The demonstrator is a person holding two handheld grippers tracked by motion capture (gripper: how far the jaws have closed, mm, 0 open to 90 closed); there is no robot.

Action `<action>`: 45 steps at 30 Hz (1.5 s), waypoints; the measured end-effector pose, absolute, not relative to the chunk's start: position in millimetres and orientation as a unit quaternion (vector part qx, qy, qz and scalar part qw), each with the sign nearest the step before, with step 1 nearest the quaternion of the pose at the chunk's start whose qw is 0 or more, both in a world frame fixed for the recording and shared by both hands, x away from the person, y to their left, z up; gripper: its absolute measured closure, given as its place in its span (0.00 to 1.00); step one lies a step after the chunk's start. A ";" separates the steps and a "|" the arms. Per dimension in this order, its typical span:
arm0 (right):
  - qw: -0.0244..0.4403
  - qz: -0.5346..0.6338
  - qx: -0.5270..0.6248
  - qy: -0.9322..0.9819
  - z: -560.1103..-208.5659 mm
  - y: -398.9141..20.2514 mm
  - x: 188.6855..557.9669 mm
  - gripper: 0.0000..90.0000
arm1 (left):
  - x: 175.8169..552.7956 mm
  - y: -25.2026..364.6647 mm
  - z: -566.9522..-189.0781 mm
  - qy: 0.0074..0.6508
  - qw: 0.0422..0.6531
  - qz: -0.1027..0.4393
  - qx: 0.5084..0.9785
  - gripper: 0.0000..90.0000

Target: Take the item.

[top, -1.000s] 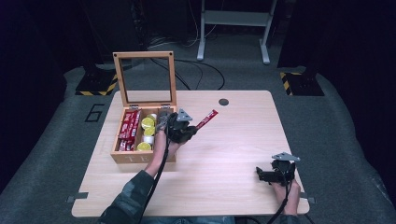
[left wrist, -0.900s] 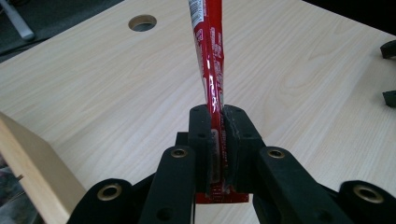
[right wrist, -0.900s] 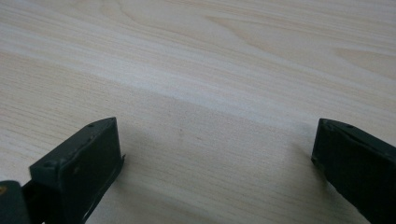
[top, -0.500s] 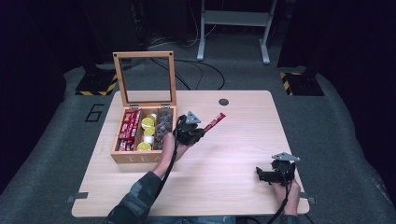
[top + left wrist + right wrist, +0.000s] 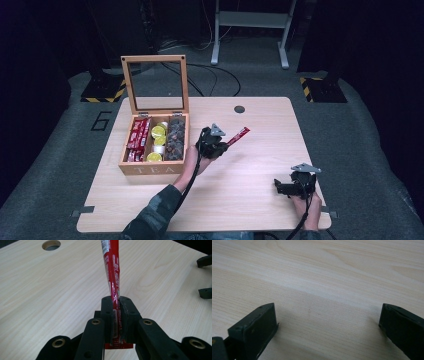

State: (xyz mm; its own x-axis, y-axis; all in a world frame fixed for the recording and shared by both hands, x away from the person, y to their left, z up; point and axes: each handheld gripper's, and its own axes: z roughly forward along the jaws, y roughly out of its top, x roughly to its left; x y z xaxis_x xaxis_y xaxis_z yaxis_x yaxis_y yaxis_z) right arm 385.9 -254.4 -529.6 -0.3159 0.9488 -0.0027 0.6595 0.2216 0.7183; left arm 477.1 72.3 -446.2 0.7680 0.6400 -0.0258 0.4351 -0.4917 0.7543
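Your left gripper [image 5: 223, 143] is pinched on a long red sachet [image 5: 238, 136]; in the left gripper view the two jaws press flat against the sachet's [image 5: 113, 277] lower end, and a short red edge pokes out beneath them. The rest of the sachet runs straight away from the jaws, over bare wood, toward the round hole [image 5: 51, 244] in the table [image 5: 37, 290].

A second ago this gripper sat right at the edge of the wooden tea box [image 5: 150, 167], over its right compartment. Half a second ago it had pulled clear of the box, and now it has drifted a little farther right, toward the middle of the table, with the sachet pointing up and to the right in the high view. Your left hand [image 5: 192, 162] and sleeve [image 5: 155, 210] trail back toward the bottom edge.

Your right gripper [image 5: 286, 188] has not moved across the three moments: it rests near the table's front right corner, well apart from the left one. Its jaws are spread wide with bare wood between them in the right gripper view, where the gripper [image 5: 327, 327] holds nothing.

The tea box stands at the table's left with its glass-paned lid [image 5: 154, 82] propped upright. Inside are more red sachets [image 5: 137, 140] in the left compartment, yellow and white cups [image 5: 158, 140] in the middle, and dark pieces [image 5: 176, 140] in the right.
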 end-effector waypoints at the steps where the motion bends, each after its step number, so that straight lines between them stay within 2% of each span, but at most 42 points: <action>1: 0.229 0.316 0.538 0.747 -529.6 -254.4 385.9 0.01 | 477.5 70.5 -448.1 0.314 0.392 0.127 0.855 0.90; 11: 0.229 0.316 0.538 0.747 -529.6 -254.4 385.9 0.01 | 480.4 50.7 -471.3 0.319 0.377 0.109 0.863 0.90; 34: 0.230 0.317 0.538 0.746 -529.7 -254.1 386.0 0.01 | 491.1 45.1 -492.1 0.340 0.370 0.097 0.859 0.89; 36: 0.229 0.317 0.538 0.747 -529.6 -254.2 386.0 0.01 | 491.1 44.6 -492.5 0.341 0.370 0.095 0.859 0.84; 37: 0.229 0.317 0.538 0.746 -529.6 -254.1 386.0 0.01 | 490.9 44.4 -492.7 0.342 0.363 0.096 0.861 0.74; 40: 0.229 0.317 0.537 0.747 -529.6 -254.3 385.9 0.01 | 490.6 45.2 -492.5 0.344 0.361 0.092 0.862 0.61; 41: 0.229 0.317 0.537 0.747 -529.6 -254.3 385.9 0.01 | 490.3 45.9 -491.9 0.346 0.360 0.092 0.861 0.61; 42: 0.229 0.317 0.537 0.748 -529.6 -254.4 386.0 0.01 | 489.7 46.3 -491.1 0.349 0.362 0.092 0.860 0.56; 43: 0.229 0.317 0.537 0.747 -529.6 -254.3 386.0 0.01 | 488.4 47.4 -488.9 0.348 0.363 0.093 0.859 0.47; 45: 0.229 0.317 0.537 0.747 -529.6 -254.3 386.0 0.01 | 486.3 48.7 -485.9 0.346 0.365 0.091 0.859 0.39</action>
